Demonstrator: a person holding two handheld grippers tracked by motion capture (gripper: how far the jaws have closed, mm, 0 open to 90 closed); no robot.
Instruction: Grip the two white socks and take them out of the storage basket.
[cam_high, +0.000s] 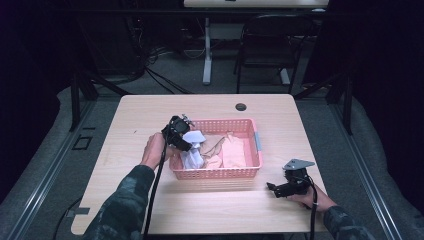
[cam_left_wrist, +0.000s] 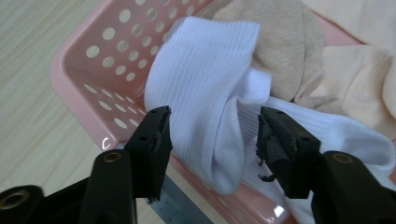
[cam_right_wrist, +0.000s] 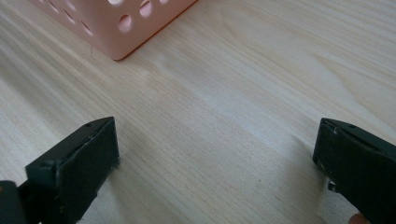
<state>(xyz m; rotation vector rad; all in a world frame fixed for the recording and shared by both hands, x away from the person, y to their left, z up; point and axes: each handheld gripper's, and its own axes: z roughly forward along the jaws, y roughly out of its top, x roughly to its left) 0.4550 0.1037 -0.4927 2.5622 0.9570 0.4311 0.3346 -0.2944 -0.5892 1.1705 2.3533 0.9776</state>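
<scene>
A white ribbed sock (cam_left_wrist: 201, 79) hangs folded over the near left corner of the pink perforated basket (cam_left_wrist: 98, 56). My left gripper (cam_left_wrist: 212, 126) straddles the sock's fold. The left pad is at the fabric's edge, and a small gap shows beside the right pad. From above, the left gripper (cam_high: 186, 140) sits at the left end of the basket (cam_high: 215, 172), over the white sock (cam_high: 192, 150). My right gripper (cam_high: 272, 189) rests low over the table, right of the basket's front corner. In its own view the right gripper (cam_right_wrist: 217, 149) stands wide open over bare wood.
A tan sock (cam_left_wrist: 285, 42) and peach cloths (cam_left_wrist: 359, 79) lie in the basket beside the white sock. The basket's corner (cam_right_wrist: 116, 23) shows ahead of my right gripper. A round cable hole (cam_high: 241, 106) sits near the table's far edge. A chair (cam_high: 272, 45) stands beyond the table.
</scene>
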